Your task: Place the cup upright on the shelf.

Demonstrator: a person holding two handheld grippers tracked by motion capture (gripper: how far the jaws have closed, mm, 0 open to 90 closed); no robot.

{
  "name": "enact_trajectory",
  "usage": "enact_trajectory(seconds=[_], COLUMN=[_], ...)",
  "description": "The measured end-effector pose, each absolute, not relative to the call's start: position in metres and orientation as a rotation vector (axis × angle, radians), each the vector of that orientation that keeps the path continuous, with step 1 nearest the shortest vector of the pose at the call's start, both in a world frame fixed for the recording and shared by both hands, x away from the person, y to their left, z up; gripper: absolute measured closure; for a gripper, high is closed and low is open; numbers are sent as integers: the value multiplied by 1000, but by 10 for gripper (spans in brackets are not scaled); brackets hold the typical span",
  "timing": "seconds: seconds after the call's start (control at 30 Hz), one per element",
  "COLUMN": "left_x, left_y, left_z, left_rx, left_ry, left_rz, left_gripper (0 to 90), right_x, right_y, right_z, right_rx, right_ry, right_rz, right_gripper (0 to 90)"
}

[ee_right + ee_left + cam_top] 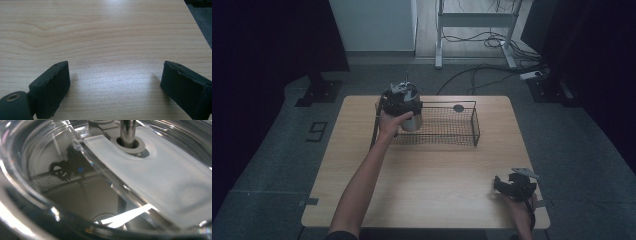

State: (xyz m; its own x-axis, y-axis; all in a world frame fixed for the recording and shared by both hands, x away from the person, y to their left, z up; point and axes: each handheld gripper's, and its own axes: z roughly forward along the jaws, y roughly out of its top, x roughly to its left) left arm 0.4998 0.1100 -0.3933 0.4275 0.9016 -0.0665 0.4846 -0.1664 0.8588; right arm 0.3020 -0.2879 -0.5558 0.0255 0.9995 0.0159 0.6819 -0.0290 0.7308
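Note:
A shiny metal and clear-walled cylindrical vessel (413,123) stands at the left end of a black wire basket (475,124). My left gripper (402,97) sits right on top of it, held by a hand. In the left gripper view the vessel is pressed up close, with a clear round rim (25,195), a white plastic plate (160,177) and a metal rod (128,130); the jaws are hidden. My right gripper (504,184) rests low over the table's near right corner. It is open (115,75), with bare wood between its black pads (53,82).
The basket lies across the far middle of the wooden table (427,180). A small dark disc (458,108) lies just behind it. Beyond the table are a desk frame (474,20), cables (492,42) on the floor and a dark stand (319,85).

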Motion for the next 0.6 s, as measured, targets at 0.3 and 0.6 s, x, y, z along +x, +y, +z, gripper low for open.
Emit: enact_trajectory(seconds=[0.3,0.6], left_x=[508,516], left_y=[110,108], left_z=[-403,-414], left_rx=[1800,1809], left_ry=[1228,1260], left_rz=[617,628], left_gripper=[39,39], right_x=[302,302], right_y=[-288,-288], right_z=[-556,-556], right_rx=[1768,1768], right_ry=[1705,1705], right_rz=[760,761], right_gripper=[91,92])
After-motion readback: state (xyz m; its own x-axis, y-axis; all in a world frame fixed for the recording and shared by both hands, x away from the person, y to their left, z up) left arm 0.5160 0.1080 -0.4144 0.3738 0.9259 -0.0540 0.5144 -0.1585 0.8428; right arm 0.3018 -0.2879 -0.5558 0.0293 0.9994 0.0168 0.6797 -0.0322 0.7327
